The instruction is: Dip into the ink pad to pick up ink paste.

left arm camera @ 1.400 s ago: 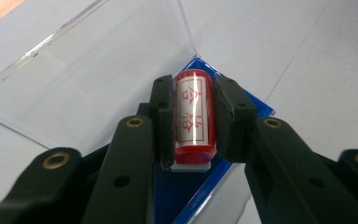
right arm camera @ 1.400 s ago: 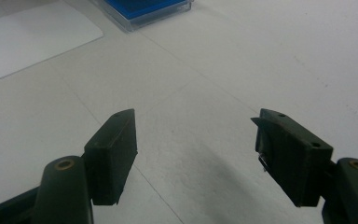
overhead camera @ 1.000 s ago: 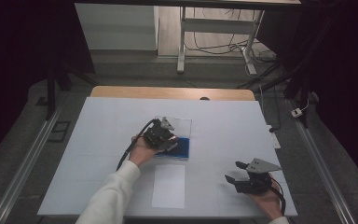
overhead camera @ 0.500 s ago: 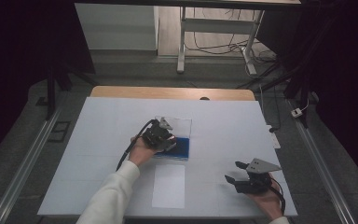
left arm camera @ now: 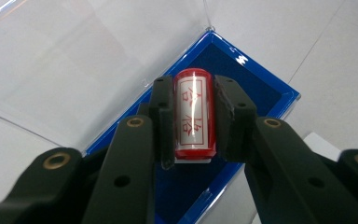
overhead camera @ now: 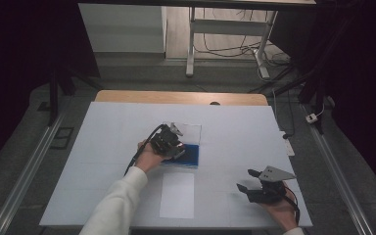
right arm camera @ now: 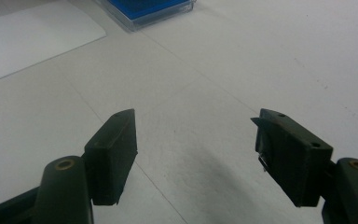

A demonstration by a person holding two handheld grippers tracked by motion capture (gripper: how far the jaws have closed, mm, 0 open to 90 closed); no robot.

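Observation:
A red stamp [left arm camera: 193, 114] with a white label and red characters lies between the pads of my left gripper [left arm camera: 193, 116], which is shut on it just above the blue-lined box [left arm camera: 256, 88]. The box's clear lid [left arm camera: 74, 60] stands open behind it. In the high view the left gripper [overhead camera: 169, 143] hovers over the blue box [overhead camera: 191, 155] at the table's middle. My right gripper [overhead camera: 248, 182] rests near the front right of the table, jaws wide open with nothing between them [right arm camera: 193, 154].
A white sheet of paper [overhead camera: 177, 194] lies in front of the box, seen also as the white sheet [right arm camera: 32, 37] in the right gripper view. The table [overhead camera: 103, 137] is covered in white. A floor with cables and a stand lies beyond the far edge.

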